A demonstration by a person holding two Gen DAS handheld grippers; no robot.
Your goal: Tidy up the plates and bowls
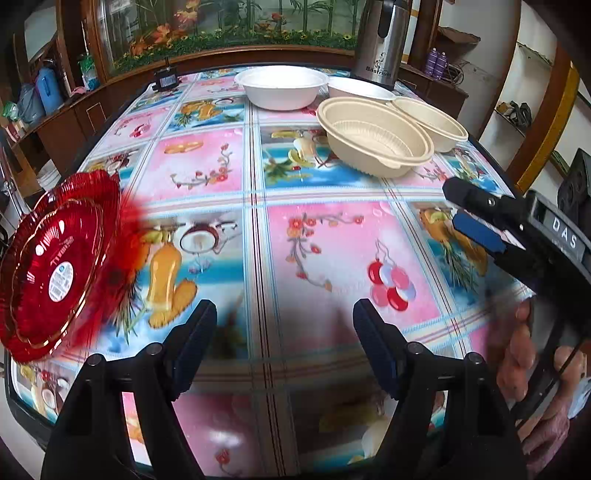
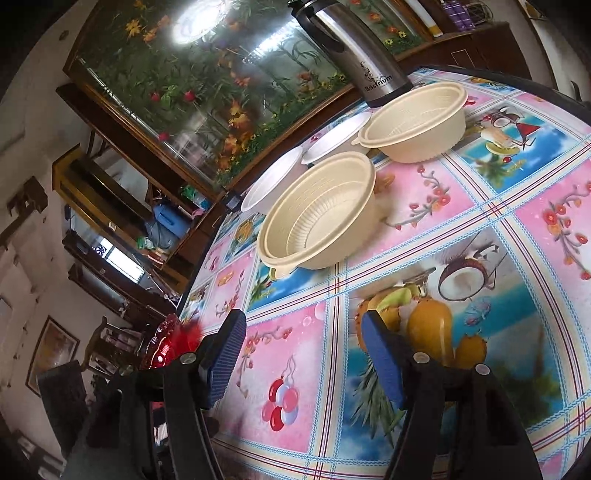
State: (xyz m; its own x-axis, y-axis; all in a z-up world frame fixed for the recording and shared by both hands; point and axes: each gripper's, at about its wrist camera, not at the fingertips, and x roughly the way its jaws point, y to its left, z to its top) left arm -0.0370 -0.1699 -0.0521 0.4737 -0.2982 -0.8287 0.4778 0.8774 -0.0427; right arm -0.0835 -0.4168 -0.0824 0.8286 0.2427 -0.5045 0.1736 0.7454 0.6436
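Red ridged plates [image 1: 59,266] lie stacked at the table's left edge, blurred on their right side; they show small in the right wrist view [image 2: 166,345]. A near beige bowl [image 1: 373,136] [image 2: 317,214] and a second beige bowl [image 1: 432,122] [image 2: 417,122] stand at the far right. A white bowl [image 1: 280,86] [image 2: 273,181] and a white plate [image 1: 358,88] [image 2: 336,138] stand behind them. My left gripper [image 1: 284,317] is open and empty over the table, right of the red plates. My right gripper [image 2: 303,332] [image 1: 458,210] is open and empty, short of the near beige bowl.
A steel thermos [image 1: 380,40] [image 2: 354,48] stands at the table's far right corner. A small black device [image 1: 167,78] sits at the far left edge. The table [image 1: 325,258] has a fruit-and-flower patterned cloth. A wooden cabinet with a floral panel [image 1: 221,33] runs behind it.
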